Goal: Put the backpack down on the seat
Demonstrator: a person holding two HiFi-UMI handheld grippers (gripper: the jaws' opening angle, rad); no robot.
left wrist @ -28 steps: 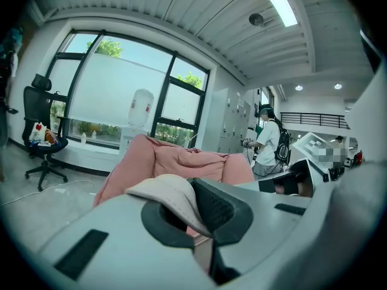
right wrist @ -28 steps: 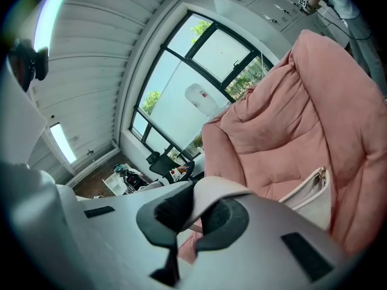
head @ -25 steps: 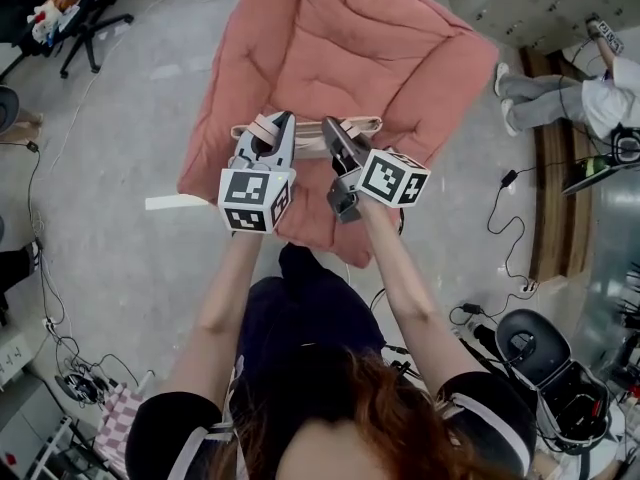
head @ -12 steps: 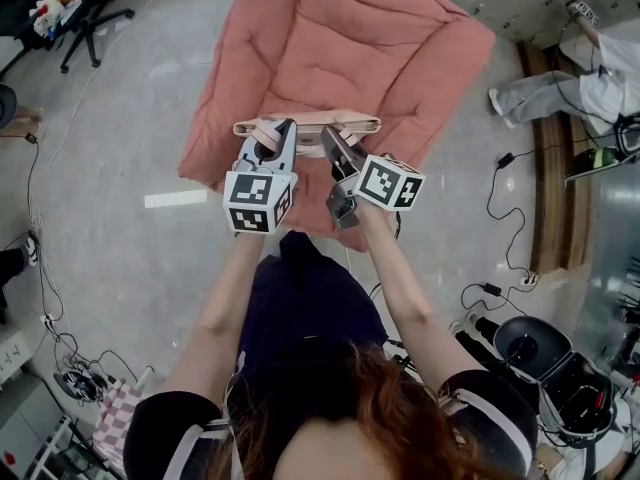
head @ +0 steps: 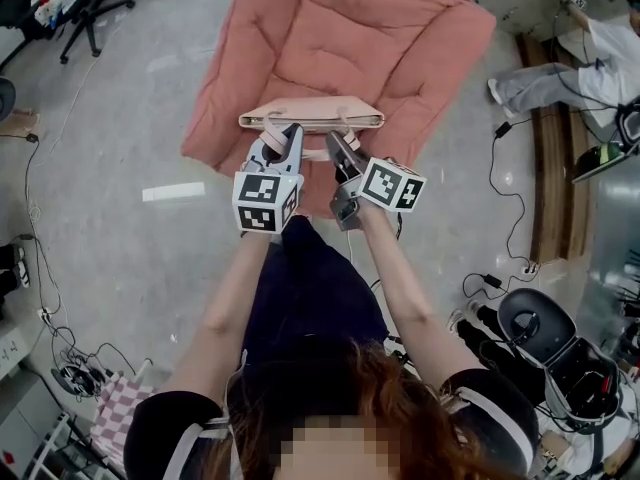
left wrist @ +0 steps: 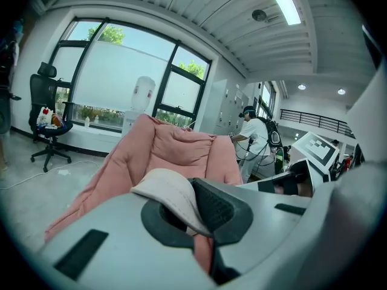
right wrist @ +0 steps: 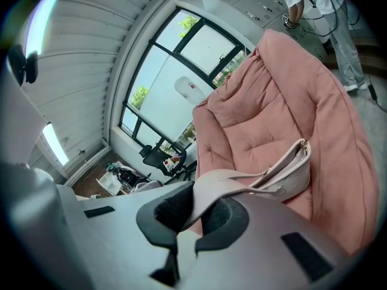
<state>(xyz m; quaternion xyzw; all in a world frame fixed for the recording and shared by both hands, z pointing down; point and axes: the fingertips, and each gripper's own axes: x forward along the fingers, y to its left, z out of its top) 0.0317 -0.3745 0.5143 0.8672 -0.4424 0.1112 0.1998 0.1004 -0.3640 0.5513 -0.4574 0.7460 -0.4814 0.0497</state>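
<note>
A pale pink backpack [head: 311,116] hangs by its straps over the front part of a big pink padded seat [head: 340,38]. My left gripper [head: 277,140] is shut on one cream strap [left wrist: 166,193], which is pinched between its dark pads. My right gripper [head: 336,146] is shut on the other strap [right wrist: 233,183], and the backpack's body [right wrist: 290,174] shows beyond it against the seat cushion [right wrist: 284,113]. Both grippers are side by side just in front of the bag, at the seat's front edge.
A person in white [head: 580,63] sits at the far right by a wooden bench. Cables and a round black device [head: 535,328] lie on the floor to the right. An office chair [head: 70,8] stands at the far left, with a white strip [head: 172,192] on the floor.
Both grippers have carried the backpack forward over the seat's front part. The bag's top edge now shows fully beyond the jaws.
</note>
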